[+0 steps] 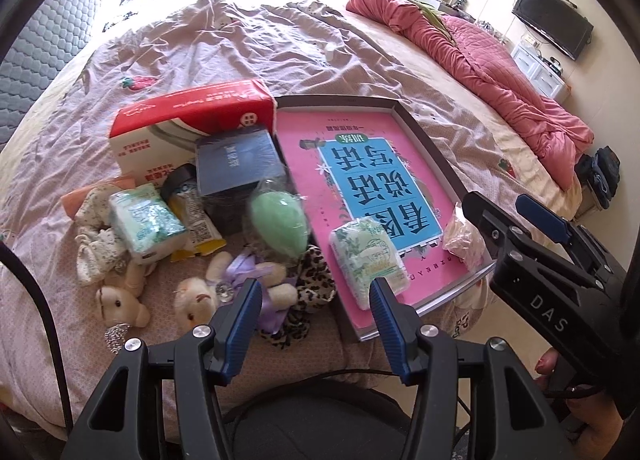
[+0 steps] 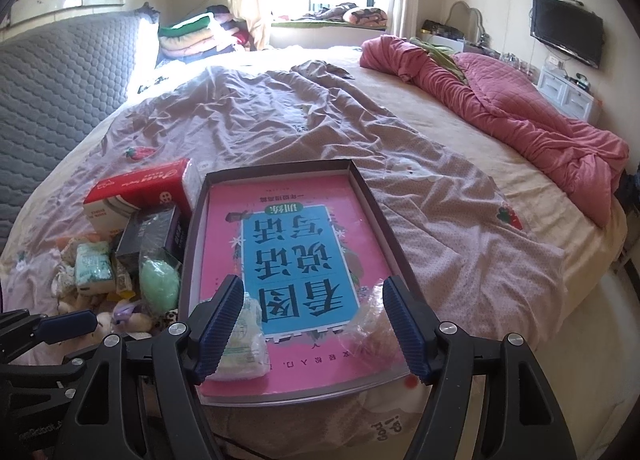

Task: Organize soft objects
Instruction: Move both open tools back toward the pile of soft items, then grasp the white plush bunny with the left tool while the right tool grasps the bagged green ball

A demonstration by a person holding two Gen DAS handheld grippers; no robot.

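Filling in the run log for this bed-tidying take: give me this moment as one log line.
left gripper: open, empty | right gripper: open, empty | tray: tissue pack, clear bag | plush toys: outside tray

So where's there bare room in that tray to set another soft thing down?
The tray's far half is bare, beyond the tissue pack and plastic-wrapped bundle at its near corners. Left of it, around the green sponge, it's crowded.

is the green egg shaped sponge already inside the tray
No, the green sponge lies on the bedsheet left of the tray, among the pile, while only a tissue pack and a small bag sit inside.
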